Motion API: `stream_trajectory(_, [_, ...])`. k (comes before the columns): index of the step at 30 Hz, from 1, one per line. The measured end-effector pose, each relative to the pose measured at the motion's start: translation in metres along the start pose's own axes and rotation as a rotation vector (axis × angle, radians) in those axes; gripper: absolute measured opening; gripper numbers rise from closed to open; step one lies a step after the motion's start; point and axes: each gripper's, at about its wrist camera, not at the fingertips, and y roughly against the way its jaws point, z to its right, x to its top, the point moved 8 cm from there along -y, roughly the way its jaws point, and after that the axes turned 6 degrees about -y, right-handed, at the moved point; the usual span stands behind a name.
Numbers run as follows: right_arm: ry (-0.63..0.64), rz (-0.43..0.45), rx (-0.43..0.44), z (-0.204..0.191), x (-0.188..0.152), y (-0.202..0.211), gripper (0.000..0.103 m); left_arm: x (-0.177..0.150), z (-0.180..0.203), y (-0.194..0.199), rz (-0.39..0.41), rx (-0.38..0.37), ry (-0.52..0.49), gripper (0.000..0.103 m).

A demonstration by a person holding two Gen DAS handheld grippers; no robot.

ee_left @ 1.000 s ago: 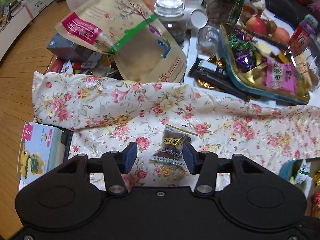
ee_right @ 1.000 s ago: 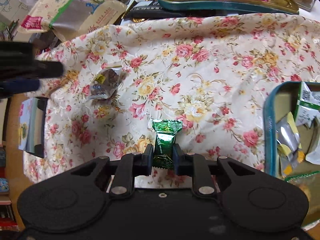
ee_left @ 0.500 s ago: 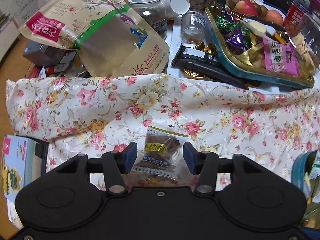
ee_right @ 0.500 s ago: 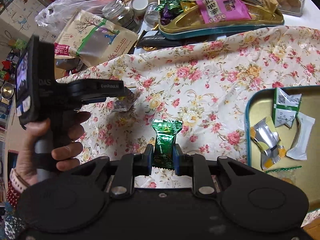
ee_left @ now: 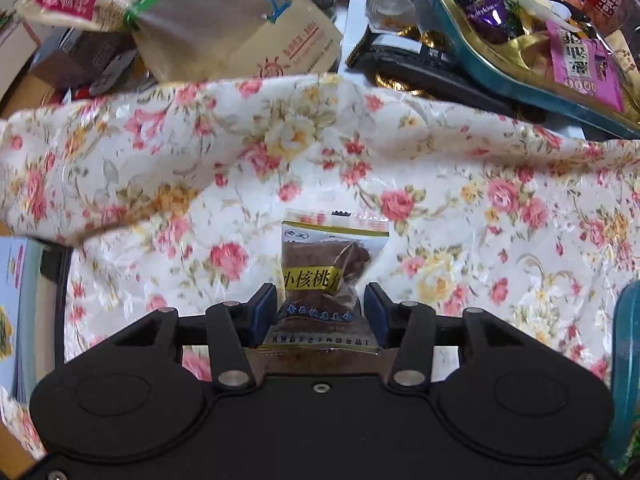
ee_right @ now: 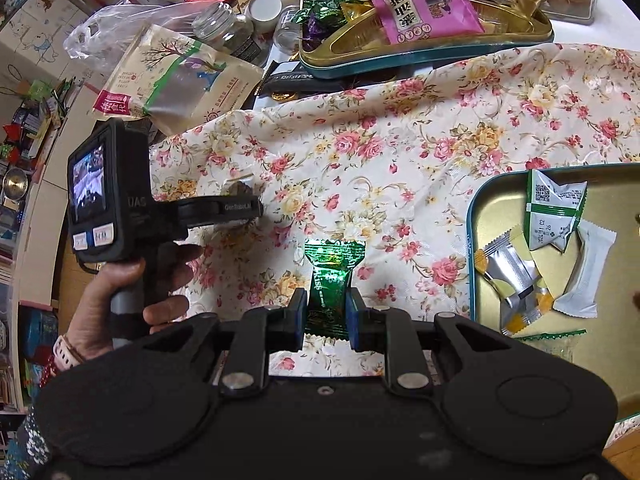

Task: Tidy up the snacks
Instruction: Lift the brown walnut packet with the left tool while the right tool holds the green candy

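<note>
The left claw (ee_left: 320,316) points steeply down at a cream floral cloth (ee_left: 440,184) spread over the counter. Between its blue pads (ee_left: 262,312) lies a clear-wrapped brown walnut snack with a yellow label band (ee_left: 326,276), flat on the cloth; the jaws are closing around it, but a gap shows on each side and the pads do not press it. In the right wrist view the same claw (ee_right: 256,210) reaches over the left part of the cloth, held by the person's left hand (ee_right: 132,300) on a black handle with a small lit screen (ee_right: 88,184).

The right claw (ee_right: 325,316) is pressed together on a shiny green foil candy (ee_right: 332,276), pinching its lower half, the crimped upper end fanning out beyond the pads above the cloth.

To the right, on the near side, sits a teal-rimmed gold metal tray (ee_right: 474,248) holding a green-and-white sachet (ee_right: 554,212), a silver-and-yellow packet (ee_right: 512,280) and a plain white packet (ee_right: 588,272), which overlap one another.

On the far side of the cloth lie a second gold tray with a teal edge (ee_right: 420,62), filled with wrapped sweets and a pink snack pouch (ee_right: 424,10), a beige resealable paper pouch with a green strip (ee_right: 180,76) to its left, and glass jars (ee_right: 224,28) beyond them.
</note>
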Motion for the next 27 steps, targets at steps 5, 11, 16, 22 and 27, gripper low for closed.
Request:
stream_trajectory(5, [0.010, -0.005, -0.020, -0.003, -0.005, -0.003, 0.022, -0.032, 0.007, 0.008, -0.103, -0.046, 0.016, 0.055])
stream_trajectory(11, [0.045, -0.081, -0.088, 0.002, -0.024, -0.029, 0.022, -0.071, 0.005, 0.018, -0.145, -0.050, -0.027, 0.056])
stream_trajectory(16, [0.091, -0.143, -0.165, 0.006, -0.042, -0.059, 0.022, -0.088, 0.001, 0.023, -0.143, -0.051, -0.036, 0.057])
stream_trajectory(22, [0.112, -0.170, -0.208, 0.010, -0.053, -0.079, 0.023, -0.093, -0.001, 0.023, -0.120, -0.036, -0.060, 0.066])
stream_trajectory(27, [0.110, -0.168, -0.217, 0.012, -0.056, -0.088, 0.024, -0.080, -0.002, 0.016, -0.109, -0.021, -0.064, 0.076])
